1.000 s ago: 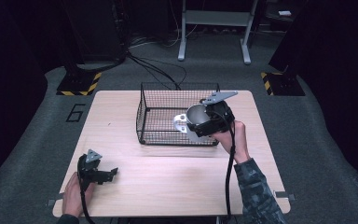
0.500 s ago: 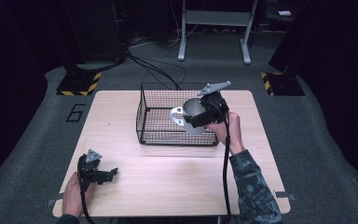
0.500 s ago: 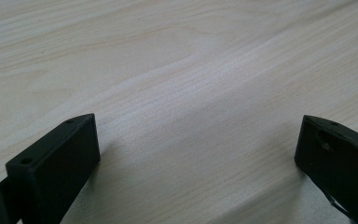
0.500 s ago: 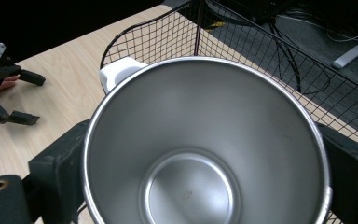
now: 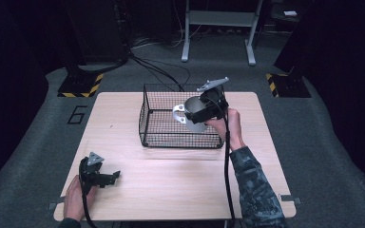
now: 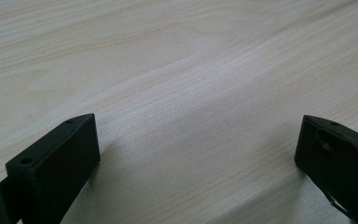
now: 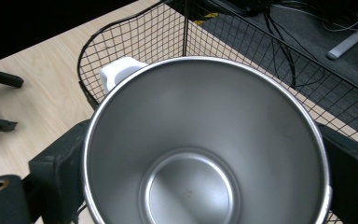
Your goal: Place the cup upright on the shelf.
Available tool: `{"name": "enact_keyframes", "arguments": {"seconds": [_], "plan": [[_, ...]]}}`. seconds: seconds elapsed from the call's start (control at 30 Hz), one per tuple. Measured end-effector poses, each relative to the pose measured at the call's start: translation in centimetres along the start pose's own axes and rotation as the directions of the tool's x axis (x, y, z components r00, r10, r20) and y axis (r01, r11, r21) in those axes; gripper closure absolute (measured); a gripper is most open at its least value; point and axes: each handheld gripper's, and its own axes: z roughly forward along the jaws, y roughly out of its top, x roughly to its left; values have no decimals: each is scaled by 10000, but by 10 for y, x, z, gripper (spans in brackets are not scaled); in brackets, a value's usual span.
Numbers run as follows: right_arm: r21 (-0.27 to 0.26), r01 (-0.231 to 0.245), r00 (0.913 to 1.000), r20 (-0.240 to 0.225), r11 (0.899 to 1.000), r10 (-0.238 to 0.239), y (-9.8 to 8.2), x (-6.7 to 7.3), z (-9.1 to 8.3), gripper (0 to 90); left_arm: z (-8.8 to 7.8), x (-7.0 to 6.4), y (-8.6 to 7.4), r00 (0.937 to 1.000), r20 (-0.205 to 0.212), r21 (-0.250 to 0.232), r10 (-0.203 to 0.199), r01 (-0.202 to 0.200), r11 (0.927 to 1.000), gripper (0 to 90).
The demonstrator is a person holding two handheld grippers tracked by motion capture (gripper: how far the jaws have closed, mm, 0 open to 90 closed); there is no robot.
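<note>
The steel mug with a white handle sits clamped between the right gripper jaws, above the wire basket. The left gripper rests on the worktop, jaws spread wide apart.

The surface is pale wood with fine straight grain, smooth and matt. The cup is brushed metal inside, satin with a soft sheen and a brighter polished rim; its handle looks like glossy white plastic. The basket is thin black wire mesh. The left hand-held gripper has matt black jaws that look like plastic. The floor is dull grey carpet, rough. The sleeve is patterned cloth.
</note>
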Motion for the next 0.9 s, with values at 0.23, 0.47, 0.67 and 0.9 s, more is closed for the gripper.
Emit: {"name": "enact_keyframes", "arguments": {"seconds": [0.23,0.47,0.67,0.9], "plan": [[259,-77,9999,83,9996,75,2,-8,12,58,0,0,0,10000,-8,6,8,-8,10000,0],[413,-319,9993,216,9986,310,4,-14,24,58,0,0,0,10000,-1,3,10,-10,10000,0],[674,-565,9980,305,9961,546,3,-19,33,57,1,0,0,10000,-55,-109,-14,14,9999,0],[810,-872,9956,406,9929,841,0,-26,43,57,1,0,0,10000,-54,-115,-19,18,9999,0]]}}
